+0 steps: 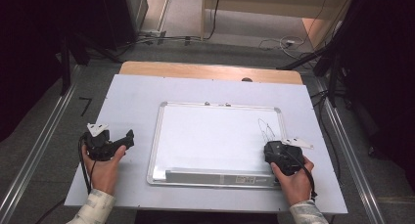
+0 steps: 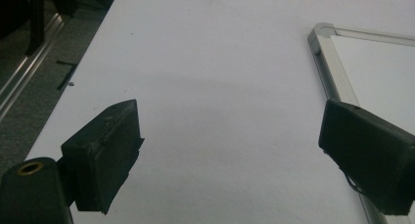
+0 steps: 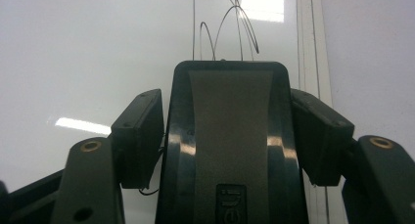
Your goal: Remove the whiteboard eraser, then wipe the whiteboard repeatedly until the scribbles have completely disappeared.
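Leftmost, my left gripper (image 1: 126,140) rests on the white table (image 1: 127,97) just left of the whiteboard (image 1: 155,136). Its jaws are spread wide, with nothing between them.

Nothing steadies the board, so a hard wipe could push it across the table.

At the right, my right gripper (image 3: 227,111) has its pads against both long flanks of the eraser (image 3: 230,150), clamped on it. The eraser lies flat on the board in the near right part, just inside the right frame rail. Its grey back faces up and its felt faces down.

I see three risks:
- The grip sits low on smooth, glossy sides, so the eraser could twist or squirt out under drag.
- A tilted hand would lift one edge and leave ink behind.
- A stroke drifting right would snag the frame rail.

The eraser's long axis runs near to far, in line with the jaws. Its rounded far end points at the thin looped scribble (image 3: 230,28), which begins right at that end. A straight push to the far side should therefore cover the marks.
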### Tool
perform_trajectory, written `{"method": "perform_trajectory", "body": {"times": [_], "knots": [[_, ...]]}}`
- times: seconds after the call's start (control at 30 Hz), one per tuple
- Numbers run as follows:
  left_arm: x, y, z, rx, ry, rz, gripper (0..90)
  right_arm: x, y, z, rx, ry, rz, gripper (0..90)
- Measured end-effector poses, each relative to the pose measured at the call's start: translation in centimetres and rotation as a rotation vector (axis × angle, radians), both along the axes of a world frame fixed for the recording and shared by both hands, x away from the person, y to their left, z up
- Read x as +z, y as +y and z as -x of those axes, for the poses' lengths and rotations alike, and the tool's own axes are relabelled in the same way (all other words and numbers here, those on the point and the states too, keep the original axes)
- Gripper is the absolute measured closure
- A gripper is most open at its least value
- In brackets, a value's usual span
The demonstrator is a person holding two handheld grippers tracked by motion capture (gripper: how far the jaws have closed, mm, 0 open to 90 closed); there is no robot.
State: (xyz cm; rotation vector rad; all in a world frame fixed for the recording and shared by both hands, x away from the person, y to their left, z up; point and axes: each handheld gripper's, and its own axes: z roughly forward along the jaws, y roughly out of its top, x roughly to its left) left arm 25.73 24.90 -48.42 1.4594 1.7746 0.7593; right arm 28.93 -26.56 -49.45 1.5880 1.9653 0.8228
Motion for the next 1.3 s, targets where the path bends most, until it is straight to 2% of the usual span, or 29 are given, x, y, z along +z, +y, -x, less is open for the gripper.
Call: {"method": "perform_trajectory", "body": {"times": [0.1, 0.47, 0.67, 1.1, 1.3], "knots": [[0.0, -0.1, 0.0, 0.001, -0.007, 0.002, 9.1, 0.1, -0.3, 0.0, -0.007, 0.007, -0.025, 37.4], [0.0, 0.0, 0.0, 0.006, -0.004, 0.006, 9.1, 0.4, -0.5, 0.1, -0.006, 0.016, -0.015, 38.1], [0.1, 0.1, 0.1, 0.005, -0.002, 0.006, 9.1, 1.7, -1.1, 0.6, -0.013, -0.042, -0.037, 38.1], [0.1, 0.2, 0.1, 0.012, -0.007, 0.012, 9.1, 2.2, -1.7, 0.9, -0.027, -0.053, -0.072, 38.1], [0.0, 0.2, 0.1, 0.011, -0.006, 0.015, 9.1, 2.4, -1.6, 0.9, -0.016, -0.055, -0.076, 38.0]]}}
